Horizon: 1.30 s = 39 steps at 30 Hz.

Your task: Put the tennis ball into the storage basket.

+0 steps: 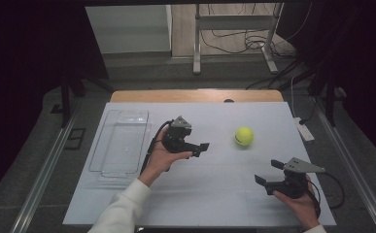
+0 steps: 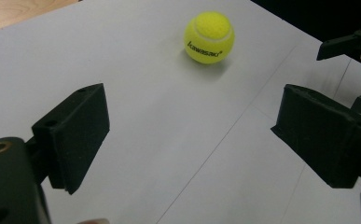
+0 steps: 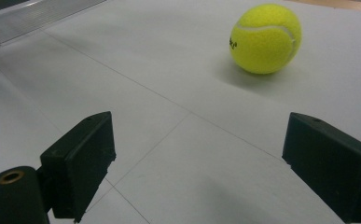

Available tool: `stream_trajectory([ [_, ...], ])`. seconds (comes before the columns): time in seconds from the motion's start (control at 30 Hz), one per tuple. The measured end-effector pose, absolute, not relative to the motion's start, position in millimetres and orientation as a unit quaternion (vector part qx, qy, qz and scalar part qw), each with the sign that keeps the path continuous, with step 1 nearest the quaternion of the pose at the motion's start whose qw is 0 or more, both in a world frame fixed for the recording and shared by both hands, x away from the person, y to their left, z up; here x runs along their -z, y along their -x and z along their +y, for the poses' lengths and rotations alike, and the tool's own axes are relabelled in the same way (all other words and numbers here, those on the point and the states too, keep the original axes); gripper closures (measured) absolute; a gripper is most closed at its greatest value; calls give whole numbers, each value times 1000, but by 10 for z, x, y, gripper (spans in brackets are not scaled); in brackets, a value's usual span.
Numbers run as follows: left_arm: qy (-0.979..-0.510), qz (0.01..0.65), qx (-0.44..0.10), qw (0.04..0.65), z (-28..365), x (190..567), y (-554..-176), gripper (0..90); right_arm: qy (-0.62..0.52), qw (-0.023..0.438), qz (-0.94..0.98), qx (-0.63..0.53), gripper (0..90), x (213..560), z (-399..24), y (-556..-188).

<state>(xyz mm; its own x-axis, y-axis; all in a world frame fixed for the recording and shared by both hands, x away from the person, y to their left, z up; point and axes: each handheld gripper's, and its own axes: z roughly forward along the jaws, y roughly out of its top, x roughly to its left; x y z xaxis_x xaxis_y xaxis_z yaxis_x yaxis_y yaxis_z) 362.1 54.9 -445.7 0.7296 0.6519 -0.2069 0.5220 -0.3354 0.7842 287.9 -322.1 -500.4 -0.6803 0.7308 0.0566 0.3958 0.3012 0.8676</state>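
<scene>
1. Yellow tennis ball [image 1: 244, 136] sitting loose on the white table sheet [image 1: 214, 194], right of centre, touched by nothing.
2. Looks like the approach step: both tools in the air, nothing gripped yet, the ball apparently the thing being reached for.
3. Left gripper [image 1: 199, 148] held up off the sheet, jaws spread wide and empty, aimed toward the ball; ball [image 2: 209, 37] seen ahead in the left gripper view, beyond the jaw tips and a little right of the midline, well apart from both.
4. Right gripper [image 1: 268, 172] low near the front right of the sheet, jaws also wide and empty; ball [image 3: 266, 38] up and to the right in the right gripper view, off the centre line, nearer the right-hand jaw's side.
5. Clear plastic tray [image 1: 109, 145] at the left edge of the sheet, empty, well apart from the ball — a likely drop spot, judging by the layout.
6. Next move, as a judgement: 1 gripper forward until the ball sits between its 2 jaws, centred, then a gentle close; off-centre contact could send it rolling.
</scene>
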Motion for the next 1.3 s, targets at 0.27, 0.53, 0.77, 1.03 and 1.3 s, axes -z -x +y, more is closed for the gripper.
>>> stream_trajectory([
  [0.27, -815, 359, -71, 449, 490, 4442, -3671, 110, -359, 178, 787, -470, 94, 5006, -3222, -2881],
  [0.53, -818, 353, -69, 448, 394, 4437, -3697, 109, -358, 178, 786, -471, 94, 5007, -3226, -2880],
  [0.77, -820, 352, -67, 446, 340, 4452, -3721, 109, -358, 177, 785, -473, 94, 5006, -3229, -2879],
  [1.03, -822, 347, -64, 447, 259, 4449, -3767, 109, -359, 177, 786, -472, 94, 5009, -3228, -2882],
  [1.3, -826, 338, -62, 446, 137, 4440, -3807, 109, -360, 176, 786, -471, 94, 5010, -3230, -2879],
])
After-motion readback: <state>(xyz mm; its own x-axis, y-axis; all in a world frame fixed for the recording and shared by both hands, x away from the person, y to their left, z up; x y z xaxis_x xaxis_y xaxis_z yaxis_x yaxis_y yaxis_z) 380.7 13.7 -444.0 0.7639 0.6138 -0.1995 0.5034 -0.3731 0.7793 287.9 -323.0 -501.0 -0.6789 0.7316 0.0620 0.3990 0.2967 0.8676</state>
